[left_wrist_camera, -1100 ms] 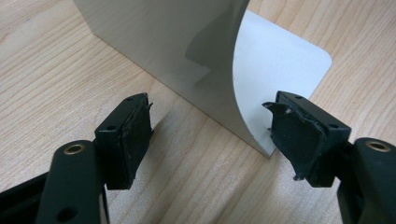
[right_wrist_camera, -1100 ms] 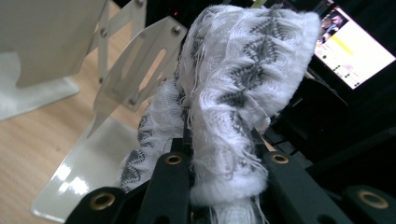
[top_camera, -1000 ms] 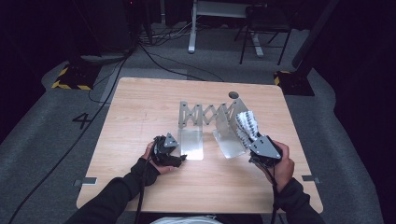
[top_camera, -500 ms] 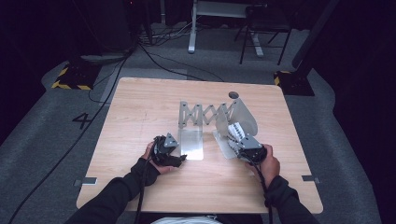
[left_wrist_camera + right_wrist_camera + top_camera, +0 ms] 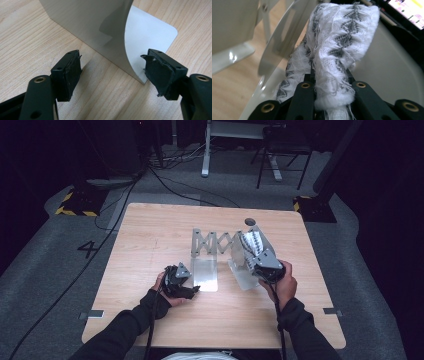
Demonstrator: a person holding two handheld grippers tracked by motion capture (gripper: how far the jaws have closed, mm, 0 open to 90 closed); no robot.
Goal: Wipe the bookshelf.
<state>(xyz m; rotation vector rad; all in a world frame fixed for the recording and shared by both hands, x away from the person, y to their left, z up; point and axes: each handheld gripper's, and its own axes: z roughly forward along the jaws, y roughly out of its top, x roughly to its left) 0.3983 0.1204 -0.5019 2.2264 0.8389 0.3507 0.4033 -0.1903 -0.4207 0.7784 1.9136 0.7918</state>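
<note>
Our left tongs (image 5: 192, 290) stand spread at the metal rack's (image 5: 210, 242) near plate (image 5: 152, 37), at 7 o'clock on the bench (image 5: 150, 235). At 4 o'clock our right tongs (image 5: 329, 100) pinch the white-and-grey cloth (image 5: 339, 50) between the rack's plates.

A pale wooden counter (image 5: 150, 250) stands on grey carpet (image 5: 45, 285) in a dim room, with a round hole (image 5: 249, 222) near its far edge. Black cables (image 5: 165, 180) trail over the floor. Yellow-and-black striped blocks (image 5: 75, 205) sit at the far corners, a white number four (image 5: 88, 249) marks the carpet, and a desk frame (image 5: 235, 140) stands behind.
</note>
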